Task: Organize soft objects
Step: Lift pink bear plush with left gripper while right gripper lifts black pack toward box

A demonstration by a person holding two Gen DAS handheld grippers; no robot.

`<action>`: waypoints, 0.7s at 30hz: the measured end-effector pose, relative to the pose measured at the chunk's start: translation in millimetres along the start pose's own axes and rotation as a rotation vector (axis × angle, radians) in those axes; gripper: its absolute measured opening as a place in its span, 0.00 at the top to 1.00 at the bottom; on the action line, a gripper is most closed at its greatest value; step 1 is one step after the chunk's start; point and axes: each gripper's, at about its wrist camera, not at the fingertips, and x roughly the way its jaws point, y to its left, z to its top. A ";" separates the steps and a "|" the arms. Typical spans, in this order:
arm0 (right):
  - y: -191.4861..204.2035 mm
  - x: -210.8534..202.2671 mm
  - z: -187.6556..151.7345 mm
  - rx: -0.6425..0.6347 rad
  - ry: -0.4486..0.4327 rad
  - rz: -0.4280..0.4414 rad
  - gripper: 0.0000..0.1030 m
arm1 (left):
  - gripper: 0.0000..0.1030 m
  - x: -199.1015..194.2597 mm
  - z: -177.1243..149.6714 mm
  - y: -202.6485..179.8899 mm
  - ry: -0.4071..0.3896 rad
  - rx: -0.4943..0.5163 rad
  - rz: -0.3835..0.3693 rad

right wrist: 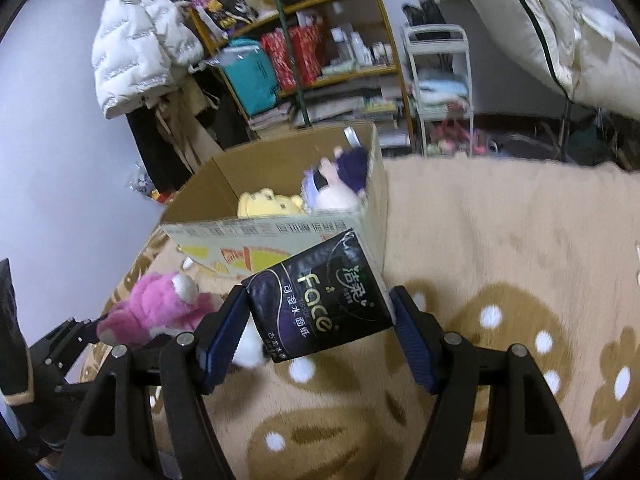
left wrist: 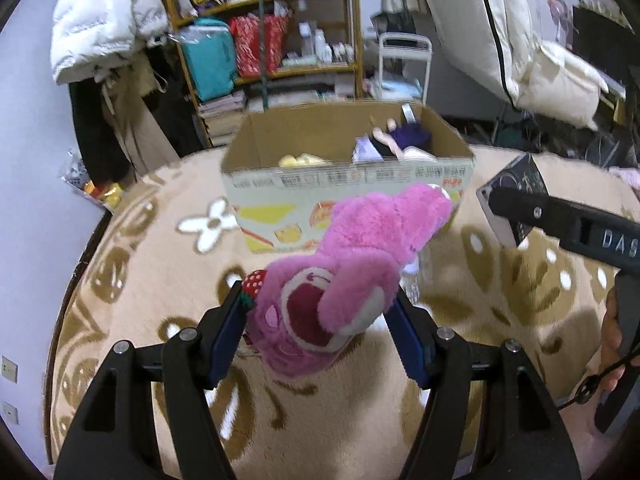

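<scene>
The left gripper (left wrist: 320,320) has its fingers (left wrist: 228,332) clamped on a pink plush bear (left wrist: 360,264), which hangs above the beige flower-patterned carpet (left wrist: 140,280); a strawberry charm (left wrist: 253,283) sits at the bear's side against the left finger. The right gripper (right wrist: 320,320) has its fingers (right wrist: 412,340) pressed on the two sides of a dark tissue pack (right wrist: 320,300) with "Face" printed on it, also held clear of the carpet.

An open cardboard box (left wrist: 280,184) stands on the carpet just beyond both held things. Inside it lie a yellow plush (right wrist: 268,204) towards the left and a doll with purple hair (right wrist: 348,172) against the right wall. The box's printed front wall rises between the held things and its inside.

Behind the box a wooden shelf (left wrist: 356,40) is packed with a teal bag (left wrist: 210,60), red packages, bottles and stacked magazines. A white puffer jacket (left wrist: 100,20) hangs at the left over darker clothes, a small white cart (right wrist: 440,80) stands to the shelf's right, and white bedding (left wrist: 560,80) fills the far right.
</scene>
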 end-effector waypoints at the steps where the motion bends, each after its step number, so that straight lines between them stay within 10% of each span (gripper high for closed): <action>1: 1.7 -1.6 2.4 -0.007 -0.007 -0.001 0.27 | 0.36 -1.9 2.1 2.6 -0.019 -0.007 0.005; 21: 12.9 5.0 49.7 -0.071 -0.140 0.037 0.27 | 0.37 -9.0 53.8 32.8 -0.254 -0.058 0.102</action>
